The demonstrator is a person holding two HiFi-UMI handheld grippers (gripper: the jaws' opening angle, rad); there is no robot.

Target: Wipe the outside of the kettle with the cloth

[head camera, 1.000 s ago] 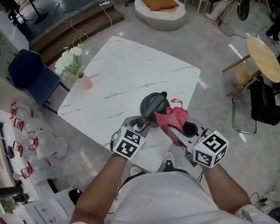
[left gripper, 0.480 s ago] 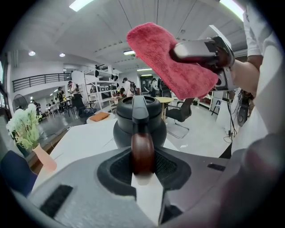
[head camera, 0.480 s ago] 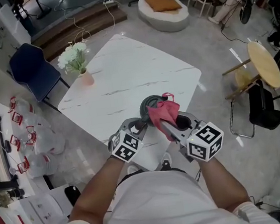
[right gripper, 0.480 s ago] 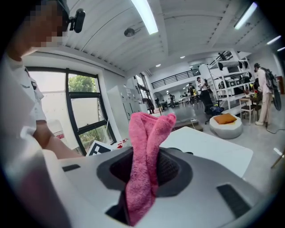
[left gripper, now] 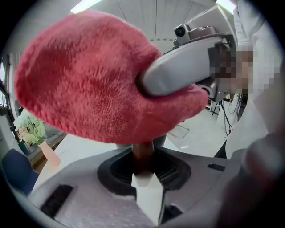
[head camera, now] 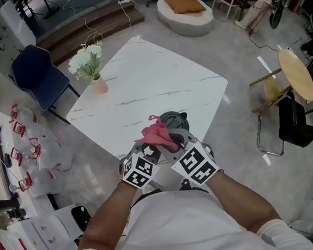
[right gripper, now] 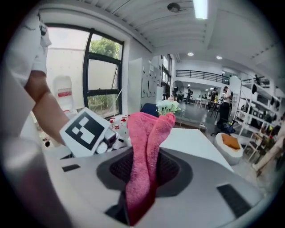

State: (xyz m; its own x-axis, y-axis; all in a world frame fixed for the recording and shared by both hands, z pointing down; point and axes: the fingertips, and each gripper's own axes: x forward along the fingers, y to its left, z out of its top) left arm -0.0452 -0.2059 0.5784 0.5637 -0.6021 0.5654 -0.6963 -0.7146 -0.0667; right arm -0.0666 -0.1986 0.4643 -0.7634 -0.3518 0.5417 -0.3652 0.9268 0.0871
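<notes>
Two grippers are held close together by the near corner of the white table (head camera: pixel 139 78), where the dark kettle (head camera: pixel 174 120) is stood. The left gripper (left gripper: pixel 143 176) has just been closing, and its jaws are clamped on a brown bar, apparently the kettle's handle. The pink cloth (head camera: pixel 159 136) is pinched in the right gripper (right gripper: pixel 139 196) at the kettle's left side.

The kettle (head camera: pixel 174 120) stands at the table's (head camera: pixel 151 82) near edge (cloth (head camera: pixel 156 134) just before it), vase (head camera: pixel 100 85) far left.
</notes>
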